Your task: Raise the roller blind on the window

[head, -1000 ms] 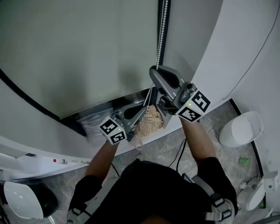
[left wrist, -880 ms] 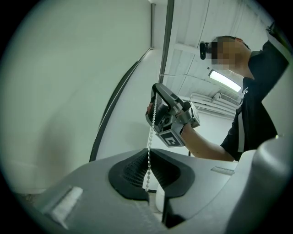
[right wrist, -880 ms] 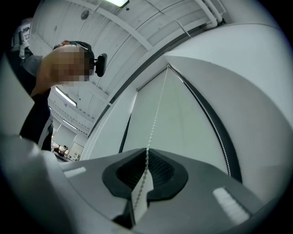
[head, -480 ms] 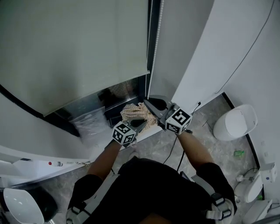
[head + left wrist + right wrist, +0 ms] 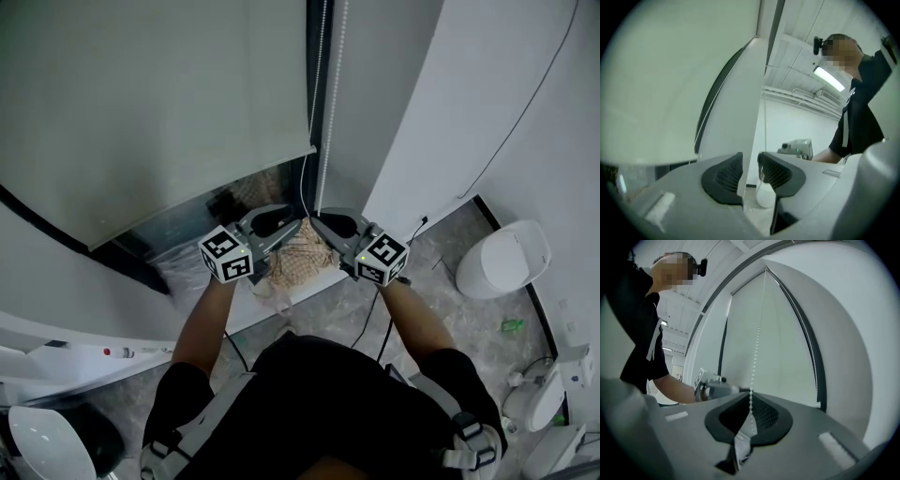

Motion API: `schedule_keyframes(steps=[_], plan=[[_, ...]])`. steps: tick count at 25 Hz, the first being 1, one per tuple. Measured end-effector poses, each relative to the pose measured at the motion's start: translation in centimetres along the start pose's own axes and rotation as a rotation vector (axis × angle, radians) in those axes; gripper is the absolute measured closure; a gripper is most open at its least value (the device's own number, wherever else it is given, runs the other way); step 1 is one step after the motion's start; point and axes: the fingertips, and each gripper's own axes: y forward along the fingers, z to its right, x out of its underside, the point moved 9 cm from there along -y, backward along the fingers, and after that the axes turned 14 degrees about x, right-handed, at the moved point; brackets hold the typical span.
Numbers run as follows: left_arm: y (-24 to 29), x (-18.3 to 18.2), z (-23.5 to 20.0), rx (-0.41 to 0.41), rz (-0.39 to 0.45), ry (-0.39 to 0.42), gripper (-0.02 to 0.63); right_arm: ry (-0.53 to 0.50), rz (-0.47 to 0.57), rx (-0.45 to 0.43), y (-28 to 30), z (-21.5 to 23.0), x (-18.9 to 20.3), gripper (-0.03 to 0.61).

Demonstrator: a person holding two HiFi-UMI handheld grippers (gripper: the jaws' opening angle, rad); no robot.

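The roller blind (image 5: 159, 103) covers most of the window. Its bottom rail (image 5: 206, 190) hangs a short way above the sill, exposing a strip of dark glass below it. The bead chain (image 5: 330, 103) runs down just beside the blind's right edge. The right tongs (image 5: 750, 413) are pressed together on this chain, below the level of the rail. The left tongs (image 5: 751, 171), close beside the right pair, have just been opening and stand spread. A chain strand passes between their pads, near one pad and unclamped.

Hazards: only one pair grips the chain. If that grip slips, the blind may run back down. If the left tongs reclose on the wrong strand, the pull lowers the blind. A pull angled away from the blind may jump the chain off its drive.

Not visible: the roller and chain drive above the blind are cut off. The chain's lower loop is hidden behind the tongs and a checked cloth (image 5: 305, 258). Contact between strand and left pad cannot be confirmed.
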Motion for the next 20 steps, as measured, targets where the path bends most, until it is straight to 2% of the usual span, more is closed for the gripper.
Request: schedule_keyframes(steps=[4, 8, 12, 14, 16, 17, 20], plan=[[3.5, -9.1, 0.7, 0.133, 0.091, 0.117, 0.465, -0.01, 0.004, 0.0, -0.2, -0.2, 0.0, 0.563], [7.1, -14.5, 0.8, 0.218, 0.182, 0.142, 0.457, -0.013, 0.012, 0.019, -0.7, 0.0, -0.1, 0.563], [9.4, -17.2, 1.8, 0.319, 0.254, 0.134, 0.459, 0.0, 0.014, 0.029, -1.3, 0.1, 0.0, 0.563], [10.0, -17.9, 2.5, 0.343, 0.254, 0.15, 0.46, -0.006, 0.013, 0.029, -1.5, 0.0, 0.0, 0.563], [10.2, -18.1, 2.9, 0.323, 0.236, 0.183, 0.501, -0.012, 0.015, 0.03, -1.6, 0.0, -0.1, 0.563], [10.2, -18.1, 2.9, 0.305, 0.232, 0.191, 0.576, -0.011, 0.017, 0.031, -1.7, 0.0, -0.1, 0.563], [9.6, -17.7, 3.0, 0.279, 0.249, 0.186, 0.598, 0.005, 0.028, 0.031, -1.9, -0.1, 0.2, 0.563]])
